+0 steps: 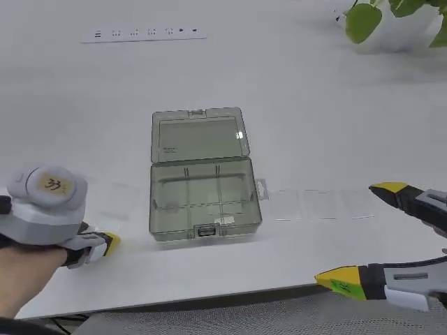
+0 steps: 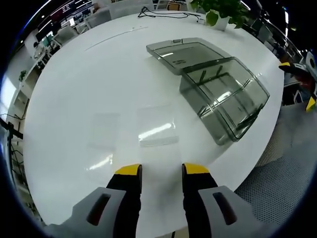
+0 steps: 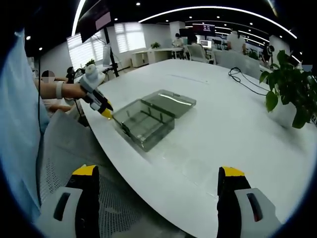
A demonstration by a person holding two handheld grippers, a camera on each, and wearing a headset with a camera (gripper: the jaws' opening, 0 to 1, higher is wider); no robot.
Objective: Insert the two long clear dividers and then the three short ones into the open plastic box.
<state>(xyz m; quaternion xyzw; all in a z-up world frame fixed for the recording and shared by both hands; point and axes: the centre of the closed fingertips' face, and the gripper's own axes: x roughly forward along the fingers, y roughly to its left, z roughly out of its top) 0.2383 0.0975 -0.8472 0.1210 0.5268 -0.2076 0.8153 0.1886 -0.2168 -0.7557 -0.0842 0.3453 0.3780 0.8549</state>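
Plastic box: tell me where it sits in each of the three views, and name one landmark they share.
Head view: box at centre, lid open behind it.
Left gripper view: box at upper right.
Right gripper view: box left of centre.
Shared landmark: the potted plant, at top right, top, and right respectively.

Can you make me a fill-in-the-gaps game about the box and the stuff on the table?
1. The lid of the plastic box is ____.
2. The clear dividers lie flat on the ____.
3. The tips of the left tool are coloured ____.
4. The right tool, jaws wide apart, holds ____.
Missing words: open; table; yellow; nothing.
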